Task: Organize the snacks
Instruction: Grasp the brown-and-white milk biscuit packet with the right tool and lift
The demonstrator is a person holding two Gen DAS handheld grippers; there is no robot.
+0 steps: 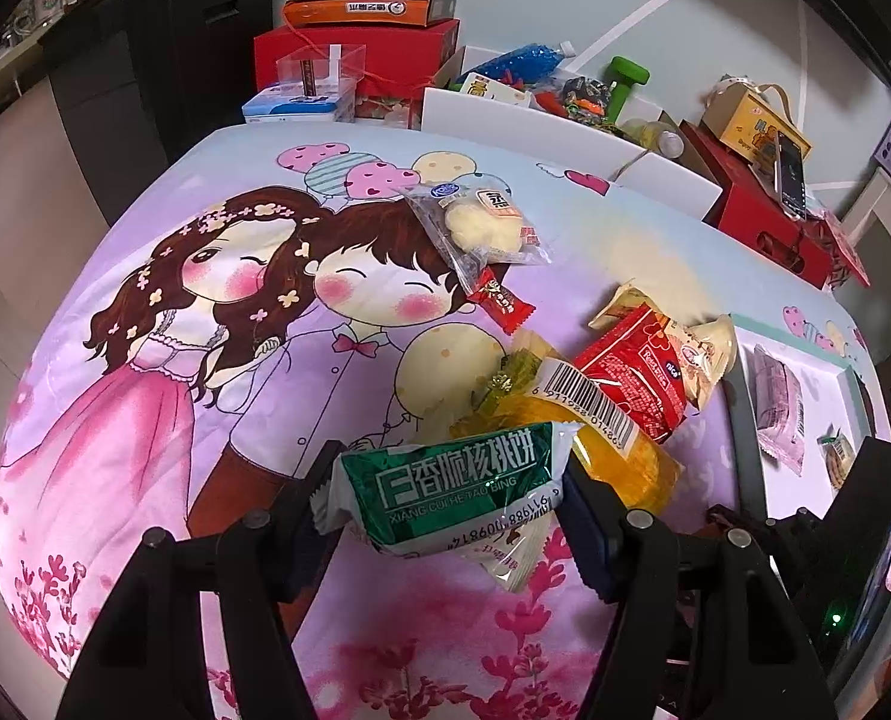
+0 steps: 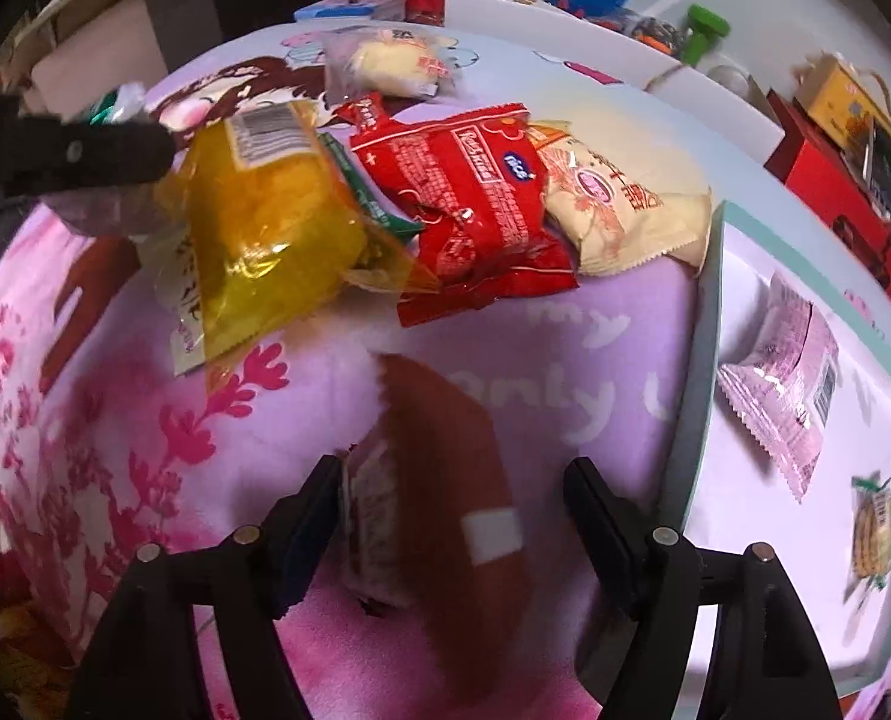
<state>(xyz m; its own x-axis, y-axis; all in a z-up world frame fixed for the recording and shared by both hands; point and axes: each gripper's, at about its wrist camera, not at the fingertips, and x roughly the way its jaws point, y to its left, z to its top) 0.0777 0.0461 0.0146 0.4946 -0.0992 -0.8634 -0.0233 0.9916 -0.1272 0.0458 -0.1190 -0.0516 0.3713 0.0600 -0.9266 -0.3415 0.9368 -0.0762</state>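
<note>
Left wrist view shows my left gripper (image 1: 445, 498) closed on one green and white walnut cookie packet (image 1: 451, 486). Both pads press its two short ends, so its long axis runs from left to right between my fingers, and the printed face looks at the camera. I hold it above the near part of the desk (image 1: 145, 420), which is covered with a cartoon cloth.

Right wrist view shows my right gripper (image 2: 454, 510) with the jaws apart. One brown packet (image 2: 445, 510) lies between them, blurred. Its long axis runs away from me, with the zigzag end pointing to the middle of the desk. It leans against the left pad, and the right pad is clearly apart from it, so I do not grip it.

In the middle of the desk I count a heap of snacks: one yellow packet (image 2: 265, 210) with a barcode, one red packet (image 2: 481, 210), one cream packet (image 2: 625, 210), and one small dark green packet (image 2: 373, 204) half hidden under the yellow one. Nearer the far edge lie one clear packet with a pale cake (image 1: 481, 228) and one small red candy (image 1: 499, 300) touching it.

At the right edge of the desk stands a white tray (image 2: 709, 312). In it I count two things: one pink packet (image 2: 787, 384) and one small cracker packet (image 2: 874, 531), apart from each other.
</note>
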